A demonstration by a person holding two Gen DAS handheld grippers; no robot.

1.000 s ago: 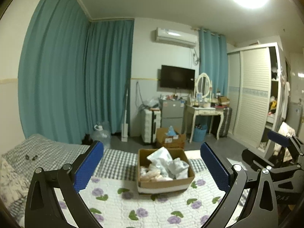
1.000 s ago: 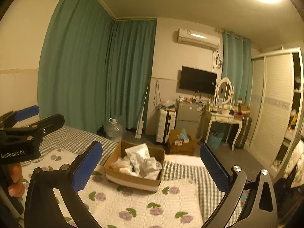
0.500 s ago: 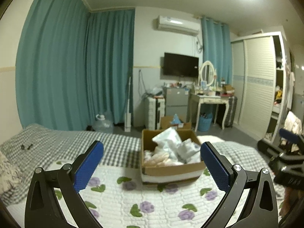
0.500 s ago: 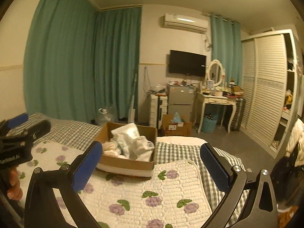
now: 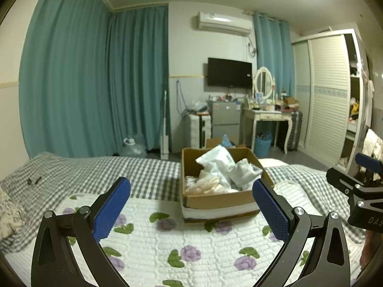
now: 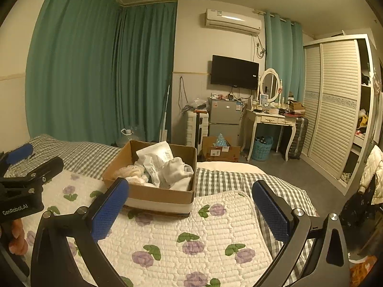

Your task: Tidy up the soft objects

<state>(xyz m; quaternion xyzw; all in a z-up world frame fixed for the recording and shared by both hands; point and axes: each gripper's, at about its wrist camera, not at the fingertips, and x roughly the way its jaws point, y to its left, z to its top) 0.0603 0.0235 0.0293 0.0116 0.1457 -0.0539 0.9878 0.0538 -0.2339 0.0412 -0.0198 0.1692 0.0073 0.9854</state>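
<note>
Gaping wide, left gripper [image 5: 191, 189] and right gripper [image 6: 189, 189], both empty

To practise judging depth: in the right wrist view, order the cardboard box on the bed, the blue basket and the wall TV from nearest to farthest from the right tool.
1. Cardboard box, on the quilt, ahead-left.
2. Blue basket, floor under the dressing table.
3. Wall TV, far wall.

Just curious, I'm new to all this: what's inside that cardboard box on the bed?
The cardboard box holds a white plastic mailer bag, white socks and a cream lacy bundle. Anything beneath that pile is covered.
</note>
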